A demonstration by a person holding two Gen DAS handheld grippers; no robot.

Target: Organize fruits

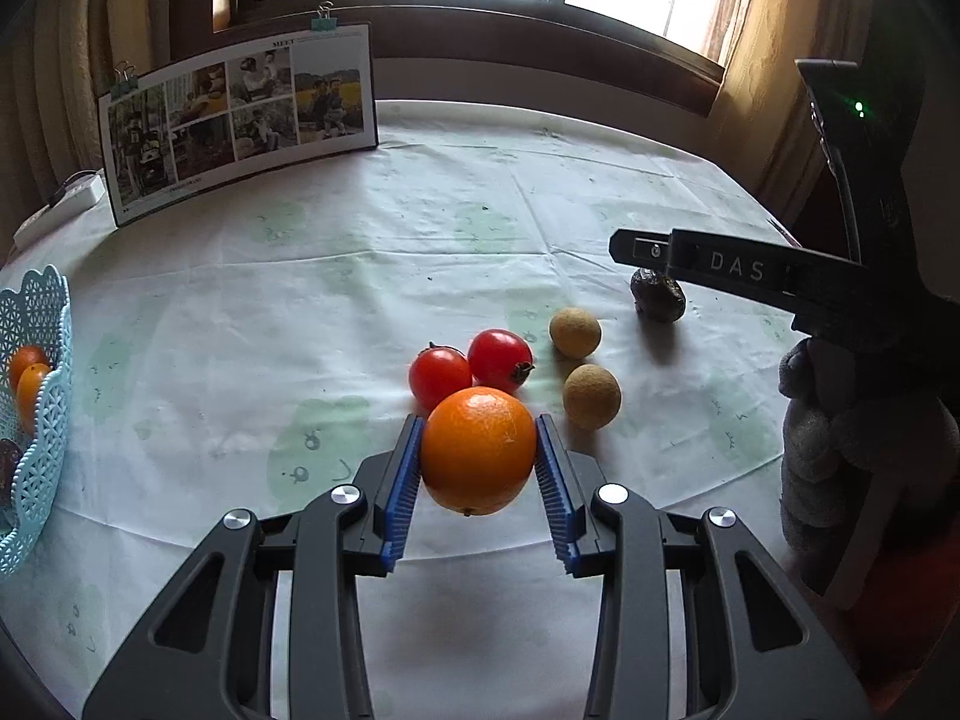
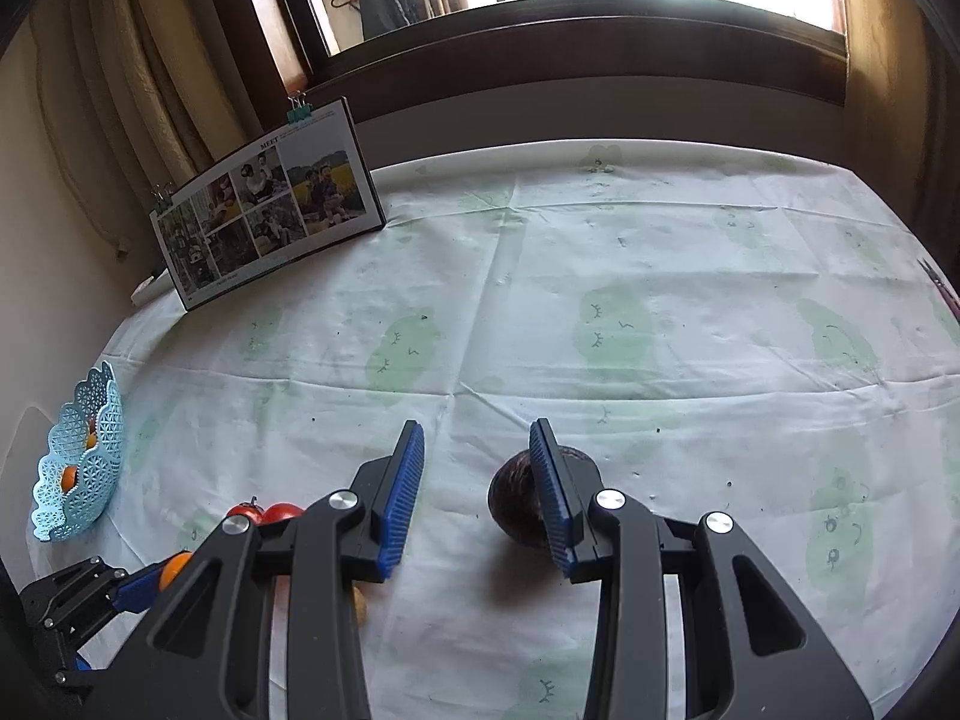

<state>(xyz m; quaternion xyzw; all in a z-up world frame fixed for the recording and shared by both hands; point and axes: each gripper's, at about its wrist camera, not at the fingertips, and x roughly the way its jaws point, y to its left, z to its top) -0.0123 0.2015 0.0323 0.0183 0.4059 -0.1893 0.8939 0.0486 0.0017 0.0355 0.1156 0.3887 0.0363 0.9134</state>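
My left gripper (image 1: pixel 478 420) is shut on an orange (image 1: pixel 478 456), held a little above the cloth with its shadow beneath. Just beyond it lie two red tomatoes (image 1: pixel 440 375) and two tan round fruits (image 1: pixel 575 332). A dark avocado (image 1: pixel 657 295) rests farther right, under my right gripper (image 1: pixel 639 251). In the right wrist view my right gripper (image 2: pixel 475 429) stands open, and the avocado (image 2: pixel 513 504) lies partly behind its right finger (image 2: pixel 549 480). A light blue lattice basket (image 1: pixel 36 420) at the left edge holds small oranges (image 1: pixel 27 375).
A photo board (image 1: pixel 240 114) with binder clips stands at the back left, with a white power strip (image 1: pixel 60 204) beside it. A grey-gloved hand (image 1: pixel 840 456) holds the right tool. The patterned tablecloth (image 2: pixel 660 300) covers the table up to the window wall.
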